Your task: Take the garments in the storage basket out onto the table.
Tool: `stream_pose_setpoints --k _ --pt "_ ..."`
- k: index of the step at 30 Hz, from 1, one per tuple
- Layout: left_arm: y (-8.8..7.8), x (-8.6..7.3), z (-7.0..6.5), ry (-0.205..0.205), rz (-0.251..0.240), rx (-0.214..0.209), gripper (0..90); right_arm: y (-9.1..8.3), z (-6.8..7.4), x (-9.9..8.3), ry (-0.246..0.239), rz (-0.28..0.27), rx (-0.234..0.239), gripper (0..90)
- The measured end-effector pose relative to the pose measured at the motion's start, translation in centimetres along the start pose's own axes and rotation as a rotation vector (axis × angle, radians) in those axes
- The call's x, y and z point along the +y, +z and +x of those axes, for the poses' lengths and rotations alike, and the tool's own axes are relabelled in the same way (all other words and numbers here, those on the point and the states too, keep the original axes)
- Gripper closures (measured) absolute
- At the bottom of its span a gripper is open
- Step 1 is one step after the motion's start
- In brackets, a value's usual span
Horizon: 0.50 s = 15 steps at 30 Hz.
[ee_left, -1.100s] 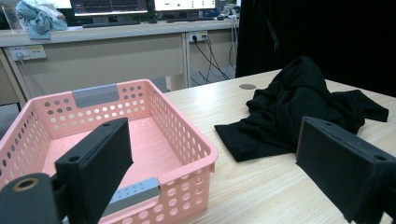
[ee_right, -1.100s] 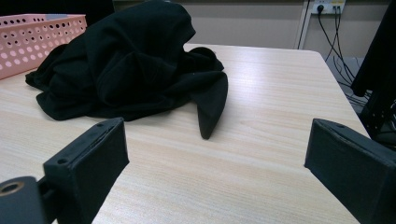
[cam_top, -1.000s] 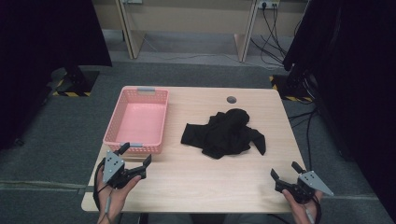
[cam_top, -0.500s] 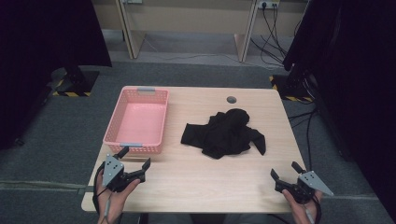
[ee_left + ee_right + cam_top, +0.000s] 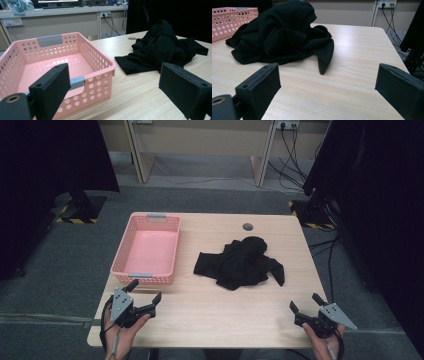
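Observation:
A crumpled black garment [image 5: 242, 262] [image 5: 162, 50] [image 5: 282, 35] lies in a heap on the wooden table [image 5: 210, 315], right of centre. An empty pink perforated basket [image 5: 147, 249] [image 5: 50, 62] [image 5: 232, 22] stands to its left. My left gripper [image 5: 144, 291] [image 5: 117, 92] rests open at the table's front left corner, just in front of the basket. At the front right corner my right gripper [image 5: 305, 303] [image 5: 329, 92] is open too, well short of the garment's nearest sleeve. Nothing sits between either pair of jaws.
A round cable hole [image 5: 248, 226] is in the table's far edge. Desk legs and cables [image 5: 287, 140] stand behind the table on grey carpet. Dark curtains [image 5: 380, 195] hang on both sides, with stand bases on the floor.

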<state>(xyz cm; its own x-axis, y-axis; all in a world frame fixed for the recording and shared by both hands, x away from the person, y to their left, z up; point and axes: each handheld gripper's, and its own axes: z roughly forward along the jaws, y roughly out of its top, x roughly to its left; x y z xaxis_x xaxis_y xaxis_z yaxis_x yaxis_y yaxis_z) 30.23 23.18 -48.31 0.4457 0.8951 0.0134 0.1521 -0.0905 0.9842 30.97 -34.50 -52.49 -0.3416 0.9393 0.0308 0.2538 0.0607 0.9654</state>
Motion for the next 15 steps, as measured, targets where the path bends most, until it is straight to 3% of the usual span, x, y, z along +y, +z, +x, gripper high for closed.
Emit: stream_pose_setpoints --k 15 --pt "0.6 -1.6 0.3 -0.002 0.035 0.002 8.9 0.0 0.0 0.0 -0.001 0.000 0.000 6.0"
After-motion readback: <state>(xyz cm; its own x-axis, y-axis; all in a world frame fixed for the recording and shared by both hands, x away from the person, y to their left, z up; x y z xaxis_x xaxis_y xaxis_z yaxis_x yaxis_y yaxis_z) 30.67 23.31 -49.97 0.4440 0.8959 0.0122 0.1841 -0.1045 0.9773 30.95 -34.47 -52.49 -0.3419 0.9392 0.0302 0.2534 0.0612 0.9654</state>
